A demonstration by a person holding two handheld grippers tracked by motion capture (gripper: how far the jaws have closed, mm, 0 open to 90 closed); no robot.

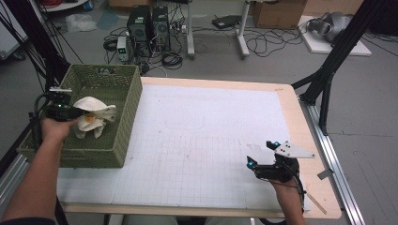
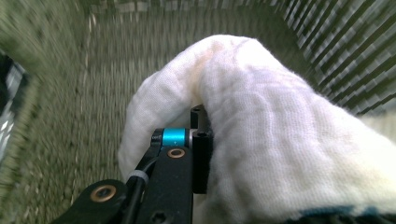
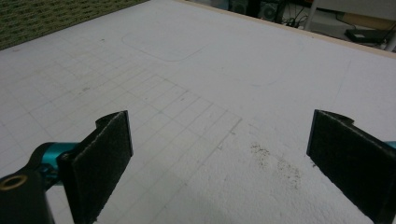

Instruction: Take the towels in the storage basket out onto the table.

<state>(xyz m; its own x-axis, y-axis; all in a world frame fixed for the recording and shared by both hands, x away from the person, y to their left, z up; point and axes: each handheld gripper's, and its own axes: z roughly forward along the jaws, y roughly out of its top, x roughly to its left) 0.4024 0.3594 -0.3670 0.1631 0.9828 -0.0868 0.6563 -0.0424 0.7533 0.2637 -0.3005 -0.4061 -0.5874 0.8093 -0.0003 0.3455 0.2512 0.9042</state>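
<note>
A crumpled white cloth [image 1: 95, 115], stained yellowish, hangs bunched inside the green woven basket [image 1: 126, 117].

Both my arms extended, left gripper clamped, right gripper open.

My left forearm enters from the lower left; the left gripper [image 1: 70, 112] points right, its fingers [image 2: 201, 140] drawn together on soft white fabric. My right hand [image 1: 286, 190] holds the right gripper [image 1: 260, 153] low at the near right, aimed up-left, its fingers [image 3: 100, 158] spread wide with nothing between them.
</note>
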